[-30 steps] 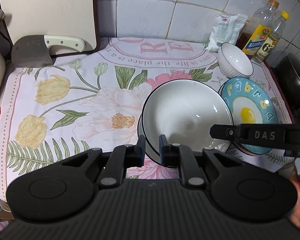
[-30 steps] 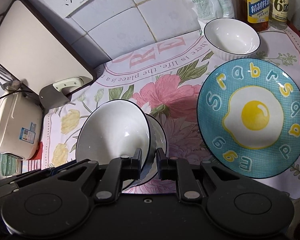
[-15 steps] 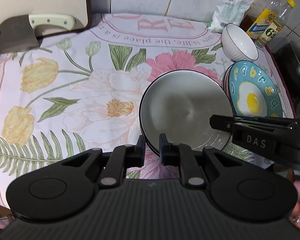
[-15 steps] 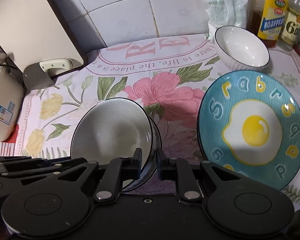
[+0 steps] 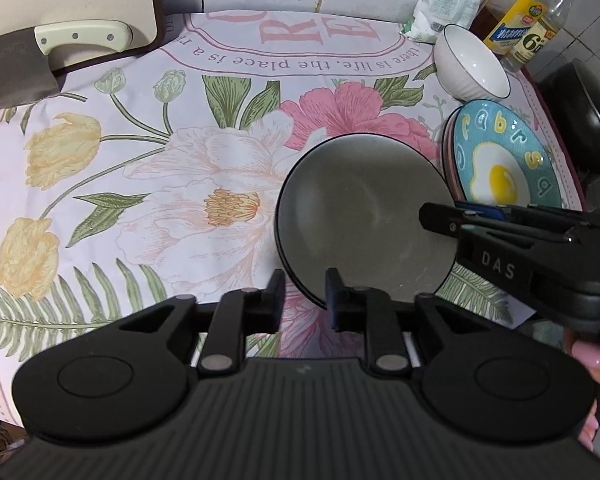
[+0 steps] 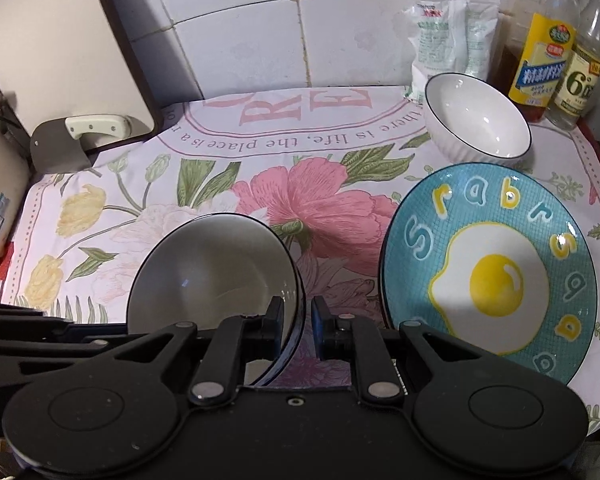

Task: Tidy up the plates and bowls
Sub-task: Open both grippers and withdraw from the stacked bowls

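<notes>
Large white ceramic bowl w/ thin dark rim [image 5: 364,216] sits nested in a matching bowl below it, on the floral tablecloth-covered table [image 5: 140,168], just left of the blue egg-print plate [image 5: 500,164]. That plate tops a small stack w/ a pinkish plate edge under it.

Left claw [image 5: 302,294] is opening: fingers now apart, the bowl's near rim between them, pads look clear of it. Right claw [image 6: 296,326] is pinched onto the bowl's rim on the opposite side, narrow gap, rim between the pads.

Step in hand, as I read it: seat the top bowl into the lower one & let go.

- Check the bowl lies level & centred in the lower one before the right claw releases; rims look about concentric in the left wrist view.
- Open the right claw straight, no twist, so the rim isn't dragged sideways.
- Lift both claws up & away from the rim, not across; glazed ceramic slides easily.
- Mind the blue plate stack, v. close to the bowl's right edge.

Small ribbed white bowl [image 6: 478,124] at the back, near the two oil bottles [image 6: 556,68], prob. goes next.
</notes>
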Demonstrator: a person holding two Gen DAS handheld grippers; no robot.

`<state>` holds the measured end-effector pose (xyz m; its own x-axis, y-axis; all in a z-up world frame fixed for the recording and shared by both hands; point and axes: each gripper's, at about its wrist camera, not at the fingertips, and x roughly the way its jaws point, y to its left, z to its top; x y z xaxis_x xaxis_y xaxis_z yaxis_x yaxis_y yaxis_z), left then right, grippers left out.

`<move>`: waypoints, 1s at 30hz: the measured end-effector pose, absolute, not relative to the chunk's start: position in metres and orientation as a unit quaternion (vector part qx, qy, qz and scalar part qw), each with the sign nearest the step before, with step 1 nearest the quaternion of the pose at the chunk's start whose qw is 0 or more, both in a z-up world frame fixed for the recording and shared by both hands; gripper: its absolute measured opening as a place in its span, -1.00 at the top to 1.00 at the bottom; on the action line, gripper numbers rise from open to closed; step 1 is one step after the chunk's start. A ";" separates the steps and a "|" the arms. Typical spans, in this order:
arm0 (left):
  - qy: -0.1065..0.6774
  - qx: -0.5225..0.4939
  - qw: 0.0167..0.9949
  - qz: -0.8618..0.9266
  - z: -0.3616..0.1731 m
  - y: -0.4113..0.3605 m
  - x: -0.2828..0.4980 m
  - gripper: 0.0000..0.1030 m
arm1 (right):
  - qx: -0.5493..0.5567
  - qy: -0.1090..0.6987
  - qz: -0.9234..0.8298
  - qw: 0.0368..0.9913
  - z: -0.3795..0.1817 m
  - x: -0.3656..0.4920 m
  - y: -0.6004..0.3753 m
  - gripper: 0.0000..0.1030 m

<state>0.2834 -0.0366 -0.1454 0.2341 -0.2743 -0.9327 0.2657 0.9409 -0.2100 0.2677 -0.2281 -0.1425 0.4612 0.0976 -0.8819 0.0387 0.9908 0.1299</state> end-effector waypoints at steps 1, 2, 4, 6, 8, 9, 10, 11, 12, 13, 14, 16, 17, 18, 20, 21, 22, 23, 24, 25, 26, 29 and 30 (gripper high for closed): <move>0.597 -0.002 0.785 -0.169 -0.145 -0.036 0.284 0.39 | 0.067 0.519 0.017 0.852 -0.143 0.268 -0.228 0.64; 0.598 -0.002 0.784 -0.167 -0.145 -0.035 0.285 0.35 | 0.069 0.520 0.017 0.851 -0.144 0.269 -0.229 0.64; 0.602 -0.005 0.780 -0.169 -0.145 -0.033 0.286 0.34 | 0.066 0.521 0.016 0.851 -0.145 0.270 -0.228 0.64; 0.603 -0.013 0.779 -0.168 -0.143 -0.030 0.287 0.34 | 0.063 0.522 0.017 0.851 -0.146 0.271 -0.227 0.64; 0.605 -0.015 0.778 -0.168 -0.141 -0.029 0.287 0.34 | 0.063 0.521 0.017 0.851 -0.145 0.270 -0.227 0.63; 0.607 -0.015 0.777 -0.167 -0.139 -0.028 0.287 0.34 | 0.063 0.520 0.019 0.851 -0.143 0.269 -0.227 0.63; 0.608 -0.017 0.776 -0.167 -0.136 -0.027 0.286 0.34 | 0.063 0.518 0.021 0.853 -0.141 0.268 -0.227 0.63; 0.609 -0.019 0.776 -0.167 -0.134 -0.026 0.286 0.34 | 0.062 0.515 0.023 0.855 -0.138 0.266 -0.227 0.63; 0.609 -0.021 0.775 -0.168 -0.132 -0.026 0.285 0.34 | 0.062 0.512 0.027 0.856 -0.134 0.264 -0.227 0.63; 0.610 -0.021 0.774 -0.170 -0.129 -0.026 0.285 0.33 | 0.061 0.510 0.032 0.857 -0.131 0.262 -0.228 0.63; 0.612 -0.020 0.772 -0.170 -0.127 -0.026 0.283 0.29 | 0.061 0.507 0.038 0.859 -0.128 0.259 -0.228 0.63; 0.620 -0.013 0.766 -0.171 -0.124 -0.027 0.281 0.21 | 0.063 0.503 0.053 0.860 -0.119 0.255 -0.229 0.62; 0.626 -0.010 0.760 -0.172 -0.122 -0.028 0.279 0.21 | 0.063 0.501 0.060 0.861 -0.115 0.252 -0.230 0.61; 0.630 -0.007 0.756 -0.178 -0.120 -0.029 0.277 0.21 | 0.063 0.499 0.069 0.861 -0.111 0.249 -0.231 0.58; 0.628 -0.004 0.756 -0.186 -0.112 -0.032 0.271 0.21 | 0.065 0.493 0.084 0.863 -0.102 0.243 -0.233 0.51; 0.626 0.002 0.757 -0.188 -0.107 -0.034 0.268 0.21 | 0.065 0.488 0.091 0.865 -0.097 0.239 -0.235 0.49; 0.624 0.009 0.758 -0.190 -0.102 -0.037 0.264 0.21 | 0.065 0.484 0.096 0.867 -0.092 0.235 -0.237 0.45; 0.620 0.016 0.761 -0.191 -0.097 -0.039 0.261 0.21 | 0.066 0.479 0.101 0.869 -0.088 0.231 -0.239 0.42; 0.615 0.022 0.765 -0.190 -0.092 -0.042 0.257 0.21 | 0.064 0.473 0.107 0.872 -0.083 0.227 -0.241 0.39; 0.610 0.028 0.768 -0.191 -0.087 -0.045 0.255 0.20 | 0.061 0.467 0.114 0.875 -0.078 0.224 -0.244 0.35; 0.605 0.033 0.772 -0.191 -0.082 -0.048 0.252 0.20 | 0.056 0.461 0.121 0.877 -0.073 0.220 -0.247 0.32; 0.591 0.039 0.782 -0.192 -0.066 -0.056 0.245 0.20 | 0.034 0.441 0.144 0.885 -0.058 0.208 -0.258 0.19; 0.587 0.042 0.786 -0.191 -0.061 -0.059 0.243 0.20 | 0.025 0.435 0.150 0.887 -0.053 0.205 -0.262 0.16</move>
<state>0.2429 -0.0593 -0.0614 0.2387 -0.2505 -0.9382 0.3483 0.9239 -0.1581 0.2052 -0.2621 -0.0531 0.5766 0.2890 -0.7642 -0.2449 0.9535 0.1758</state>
